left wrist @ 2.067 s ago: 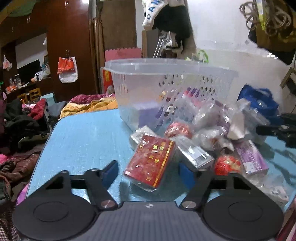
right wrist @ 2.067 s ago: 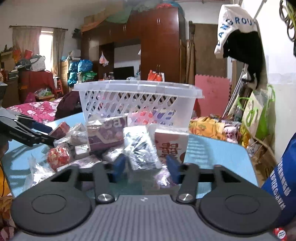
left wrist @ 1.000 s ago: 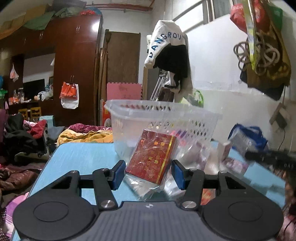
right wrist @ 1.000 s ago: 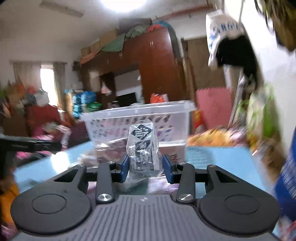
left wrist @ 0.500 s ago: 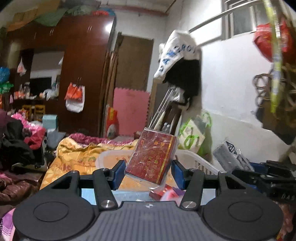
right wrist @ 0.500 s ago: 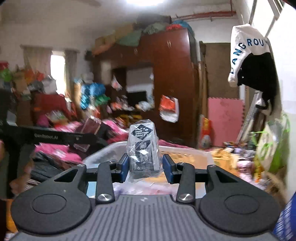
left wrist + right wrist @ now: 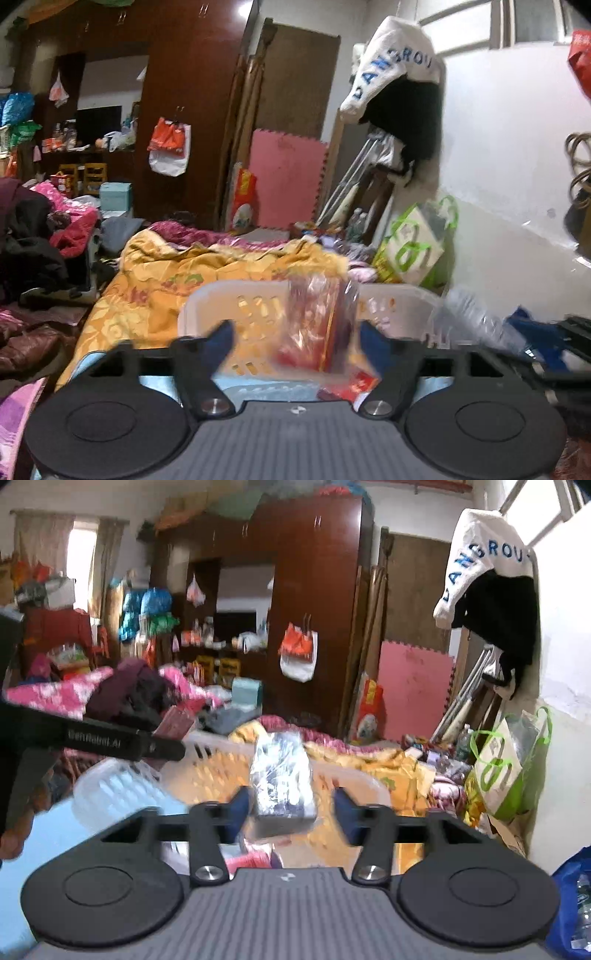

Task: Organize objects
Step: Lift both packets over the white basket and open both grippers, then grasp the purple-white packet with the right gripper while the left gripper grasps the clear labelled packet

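Both grippers hover over the white plastic basket (image 7: pixel 236 295), which also shows in the right wrist view (image 7: pixel 354 775). My left gripper (image 7: pixel 297 343) is open; the red packet in clear wrap (image 7: pixel 314 325) is blurred and loose between its fingers, over the basket. My right gripper (image 7: pixel 291 812) is open too; the dark packet in clear wrap (image 7: pixel 282 779) is loose between its fingers. The left gripper's body (image 7: pixel 110 742) shows at the left of the right wrist view.
The blue table (image 7: pixel 55 834) lies under the basket. A yellow quilt (image 7: pixel 166 277) lies behind it. A green and white bag (image 7: pixel 506 768) stands by the white wall at the right. Wardrobes and piled clothes fill the back.
Both grippers have opened over the basket. The red packet and the dark packet, held half a second ago, are now free between the fingers and dropping.
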